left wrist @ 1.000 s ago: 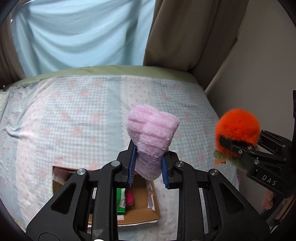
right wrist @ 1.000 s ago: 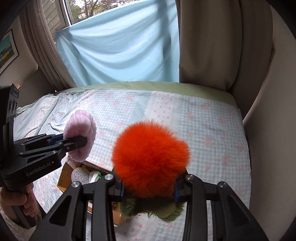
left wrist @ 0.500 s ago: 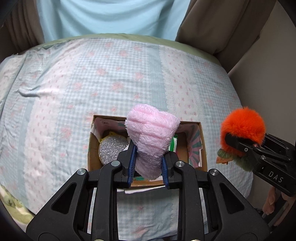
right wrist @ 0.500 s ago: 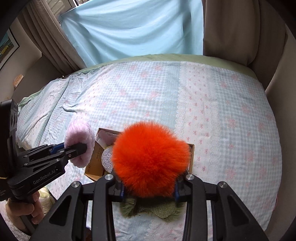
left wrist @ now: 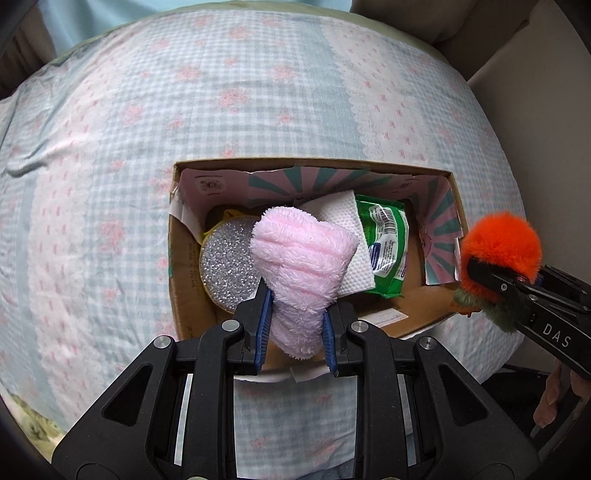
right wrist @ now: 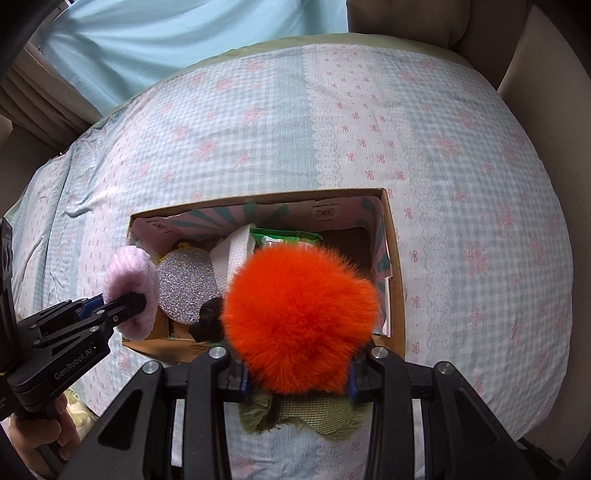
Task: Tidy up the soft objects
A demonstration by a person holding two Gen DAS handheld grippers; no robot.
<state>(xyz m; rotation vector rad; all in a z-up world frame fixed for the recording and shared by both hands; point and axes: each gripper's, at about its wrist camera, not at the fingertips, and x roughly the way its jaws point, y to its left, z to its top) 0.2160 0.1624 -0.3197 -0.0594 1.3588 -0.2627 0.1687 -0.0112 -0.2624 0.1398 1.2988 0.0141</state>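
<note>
Left gripper point(left wrist: 295, 328) pointing steeply down, jaws clamped on pink plush point(left wrist: 303, 266) above cardboard box point(left wrist: 314, 164), right gripper point(right wrist: 297, 380) beside it, gripping orange pompom point(right wrist: 299, 317)

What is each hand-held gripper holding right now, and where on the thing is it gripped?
The left hand-held gripper pinches the pink plush near its lower end. The right hand-held gripper squeezes the orange fluffy toy at its base.

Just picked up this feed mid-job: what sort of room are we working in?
Most likely a bedroom. The cardboard box sits on a bed with a pink-and-blue checked floral bedspread, and a pale blue curtain hangs behind it, beside brown drapes.
</note>
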